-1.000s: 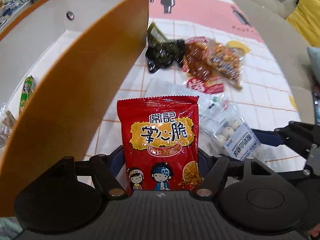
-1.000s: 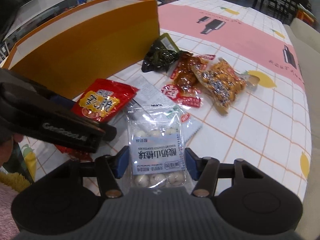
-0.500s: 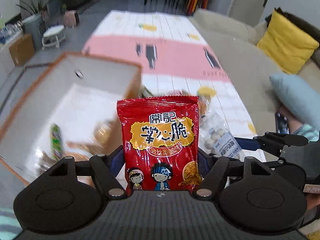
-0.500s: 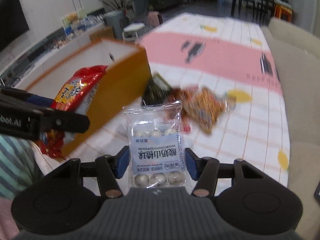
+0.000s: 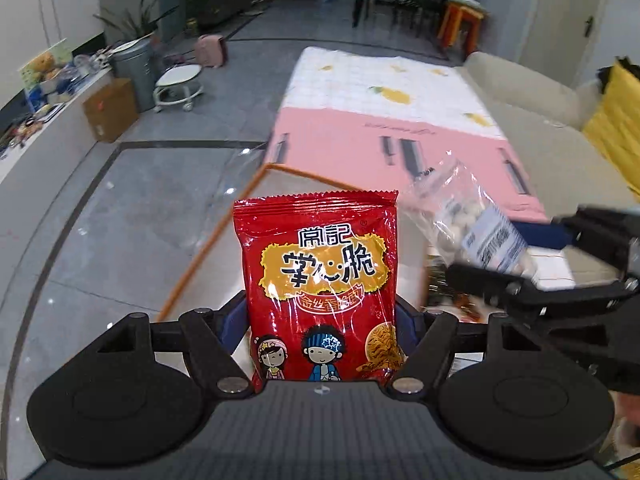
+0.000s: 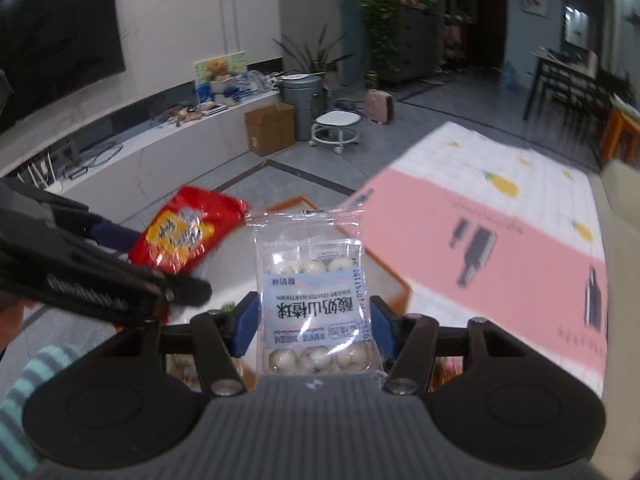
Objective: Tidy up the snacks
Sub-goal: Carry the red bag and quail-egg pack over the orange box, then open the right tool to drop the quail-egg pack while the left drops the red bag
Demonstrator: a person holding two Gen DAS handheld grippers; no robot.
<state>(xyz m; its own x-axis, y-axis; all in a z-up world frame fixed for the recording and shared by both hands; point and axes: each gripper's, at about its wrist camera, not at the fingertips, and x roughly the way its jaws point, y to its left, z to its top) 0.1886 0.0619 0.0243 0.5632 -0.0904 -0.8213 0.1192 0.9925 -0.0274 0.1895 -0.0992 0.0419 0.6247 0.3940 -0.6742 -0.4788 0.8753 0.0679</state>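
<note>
My left gripper (image 5: 320, 320) is shut on a red noodle-snack packet (image 5: 320, 280), which stands upright between its blue pads. A clear packet of white yoghurt-coated balls (image 6: 314, 300) is clamped in my right gripper (image 6: 314, 320). Both hang high above the orange-rimmed box (image 5: 224, 240), whose far corner (image 6: 304, 202) shows behind the clear packet. In the left wrist view the right gripper (image 5: 560, 272) comes in from the right with its packet (image 5: 472, 228). In the right wrist view the left gripper (image 6: 92, 276) enters from the left with the red packet (image 6: 184, 236).
A table with a pink and white checked cloth (image 5: 384, 132) stretches ahead, a beige sofa (image 5: 540, 120) with a yellow cushion (image 5: 616, 120) along its right. Loose snack packets (image 5: 460, 300) lie on the cloth below. A stool (image 6: 334, 128), bin and cardboard box stand on the grey floor.
Both grippers have risen from the table with their packets and tilted upward. The box and the loose snacks have dropped low in view, and the room beyond has come into sight.
</note>
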